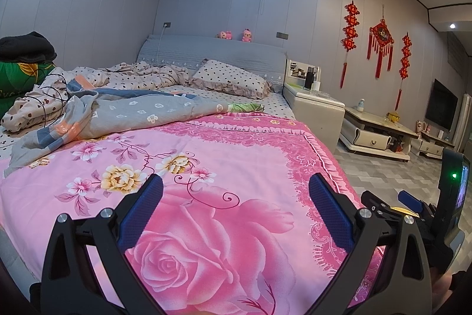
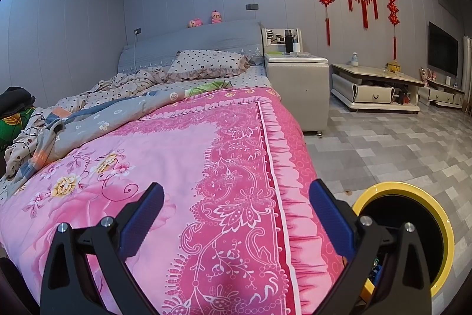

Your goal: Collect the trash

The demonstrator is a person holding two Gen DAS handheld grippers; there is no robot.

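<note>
Only the right wrist view showed the yellow-rimmed bin [image 2: 424, 197], lower right, contents indistinct. Left gripper [image 1: 236, 208] and right gripper [image 2: 236, 208] gaped empty over the pink quilt [image 1: 224, 155].

Plenty of open space is seen over the near half of the bed, where the pink floral quilt [image 1: 236, 167] lies flat and nothing is piled on it. Farther back the way is blocked by a crumpled grey blanket [image 1: 118, 111], a polka-dot duvet [image 1: 141, 76] and a polka-dot pillow [image 1: 230, 76] against the headboard. At the left edge, stacked bedding [image 1: 20, 73] and a looped black cable [image 1: 50, 96] are found. On the right the tiled floor [image 2: 398, 143] is open up to the nightstand [image 2: 298, 87] and coffee table [image 2: 374, 84]; a yellow-rimmed trash bin [image 2: 413, 229] stands just beside the quilt's hanging edge
</note>
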